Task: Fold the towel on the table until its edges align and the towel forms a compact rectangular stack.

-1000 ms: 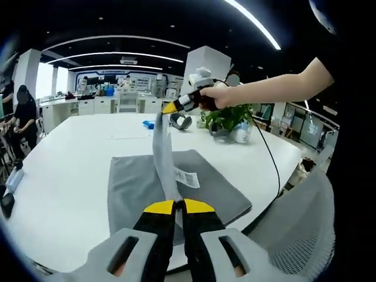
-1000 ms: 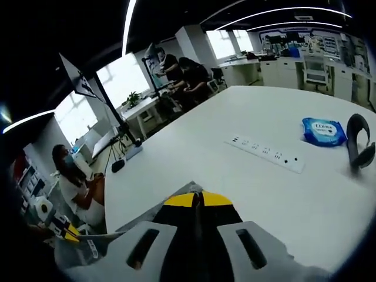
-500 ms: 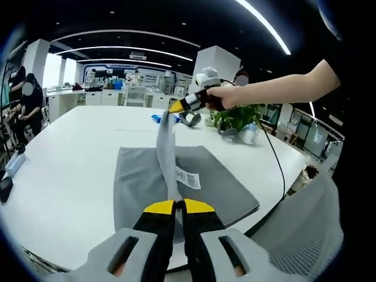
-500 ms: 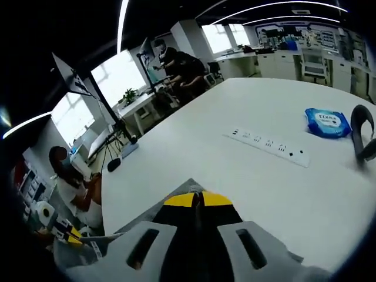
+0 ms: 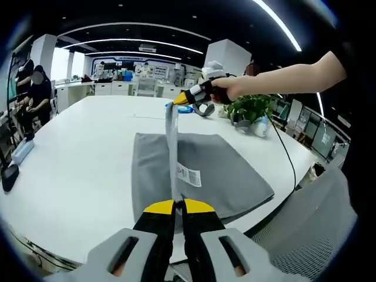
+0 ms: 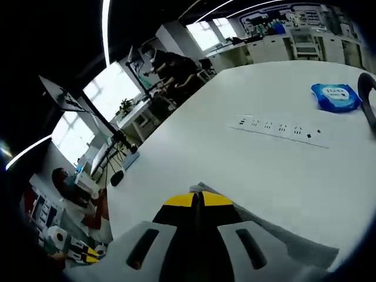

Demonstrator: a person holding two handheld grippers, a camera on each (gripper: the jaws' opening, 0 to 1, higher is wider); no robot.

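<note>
Left gripper view: yellow-tipped black left gripper [image 5: 178, 207] closed tight, jaws pinched together on the near edge of the grey rectangular cloth towel [image 5: 229, 176]. Towel spread mostly flat on the broad white table [image 5: 76, 158], near the table's front edge, with one strip of its edge lifted and stretched taut in a narrow band up from the left gripper to the right gripper [image 5: 176, 101]. Right gripper held high over the towel's far edge in a person's hand [image 5: 226, 89], its yellow tips closed on the upper end of that raised strip. White care label [image 5: 189, 175] seen lying on the flat grey cloth just beside the lifted band. Potted green plant [image 5: 254, 108] well beyond the towel, near the table's far right side.

Right gripper view: right gripper's yellow-tipped jaws [image 6: 197, 200] pressed shut, with a corner of grey towel [image 6: 282, 235] poking out at the tips and trailing down to the right. White power strip [image 6: 282, 129] lying on the table farther off, and a blue wipes packet [image 6: 336, 97] beyond it, both well apart from the towel.
</note>
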